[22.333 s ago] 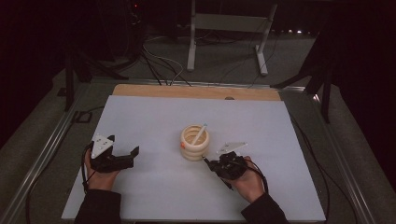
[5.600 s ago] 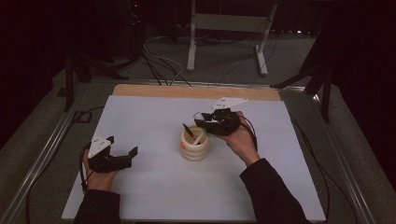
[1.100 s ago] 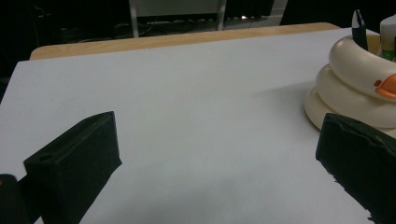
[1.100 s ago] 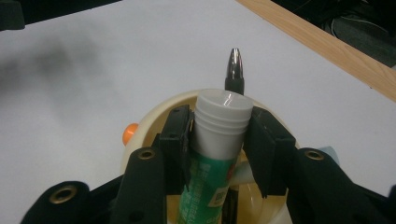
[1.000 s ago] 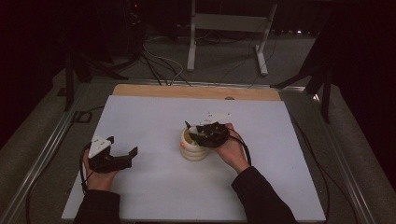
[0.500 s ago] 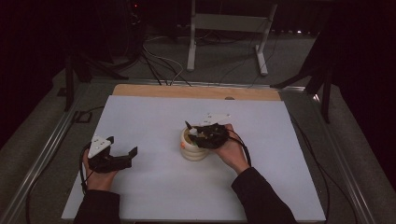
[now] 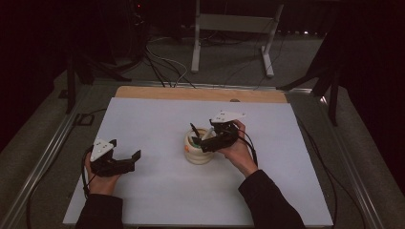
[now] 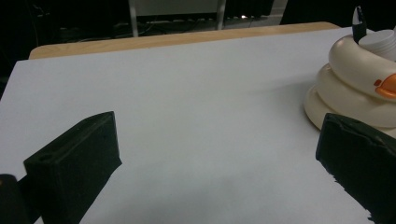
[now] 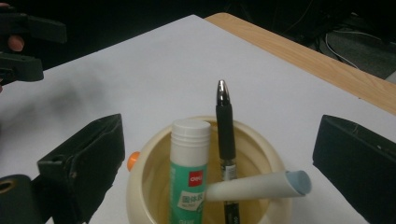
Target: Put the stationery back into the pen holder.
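Right tool [image 9: 219, 158] wide above holder [image 9: 154, 154], far wooden edge [image 7: 200, 94]

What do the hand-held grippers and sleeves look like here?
Both are black: the left hand-held gripper and the right hand-held gripper each have two blocky black jaws, a pale grey three-cornered plate on top and a thin black cable trailing back. Both sleeves are dark.

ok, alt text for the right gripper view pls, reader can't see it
A cream round holder on a white table contains a green-and-white glue stick, an upright black pen and a white marker leaning across its rim. The right gripper sits just above, its black jaws wide open either side and gripping nothing, having just opened. The left gripper is far left.
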Demonstrator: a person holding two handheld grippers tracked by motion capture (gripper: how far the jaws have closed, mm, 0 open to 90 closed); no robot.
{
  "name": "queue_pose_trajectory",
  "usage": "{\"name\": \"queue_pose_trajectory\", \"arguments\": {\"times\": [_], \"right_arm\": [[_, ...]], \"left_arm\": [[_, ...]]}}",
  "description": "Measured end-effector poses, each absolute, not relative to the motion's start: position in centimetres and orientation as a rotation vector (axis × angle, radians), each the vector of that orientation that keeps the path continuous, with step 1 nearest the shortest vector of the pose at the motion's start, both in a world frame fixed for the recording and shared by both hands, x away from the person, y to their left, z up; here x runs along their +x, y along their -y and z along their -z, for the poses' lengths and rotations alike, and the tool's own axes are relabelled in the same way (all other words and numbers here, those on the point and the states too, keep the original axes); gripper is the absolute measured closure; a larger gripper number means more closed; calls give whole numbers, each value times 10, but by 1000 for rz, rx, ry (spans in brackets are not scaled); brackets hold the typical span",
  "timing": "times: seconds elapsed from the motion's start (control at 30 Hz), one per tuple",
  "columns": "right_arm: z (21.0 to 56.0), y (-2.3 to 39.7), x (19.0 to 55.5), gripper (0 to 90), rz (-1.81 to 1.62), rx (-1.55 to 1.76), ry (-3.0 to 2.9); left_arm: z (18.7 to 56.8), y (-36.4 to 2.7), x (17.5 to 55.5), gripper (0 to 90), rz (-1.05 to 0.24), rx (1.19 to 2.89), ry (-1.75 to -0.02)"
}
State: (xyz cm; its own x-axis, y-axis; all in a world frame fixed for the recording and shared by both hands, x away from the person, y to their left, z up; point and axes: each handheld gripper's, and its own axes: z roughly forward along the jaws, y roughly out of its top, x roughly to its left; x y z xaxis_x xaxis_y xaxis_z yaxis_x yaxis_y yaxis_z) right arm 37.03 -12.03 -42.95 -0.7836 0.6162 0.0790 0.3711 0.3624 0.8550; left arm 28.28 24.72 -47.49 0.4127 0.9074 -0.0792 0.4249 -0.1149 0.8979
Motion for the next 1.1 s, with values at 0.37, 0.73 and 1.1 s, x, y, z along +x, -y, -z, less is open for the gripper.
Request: {"name": "queue_pose_trajectory", "arguments": {"times": [0.37, 0.73, 1.1], "right_arm": [[425, 134, 373, 10, -1376, 908, -2348], [421, 152, 374, 9, -1365, 929, -2319], [422, 177, 372, 9, -1323, 979, -2267]], "left_arm": [[474, -248, 283, 0, -638, 1716, -1171], [474, -250, 282, 0, -641, 1707, -1173], [473, -250, 281, 0, -643, 1701, -1172]]}}
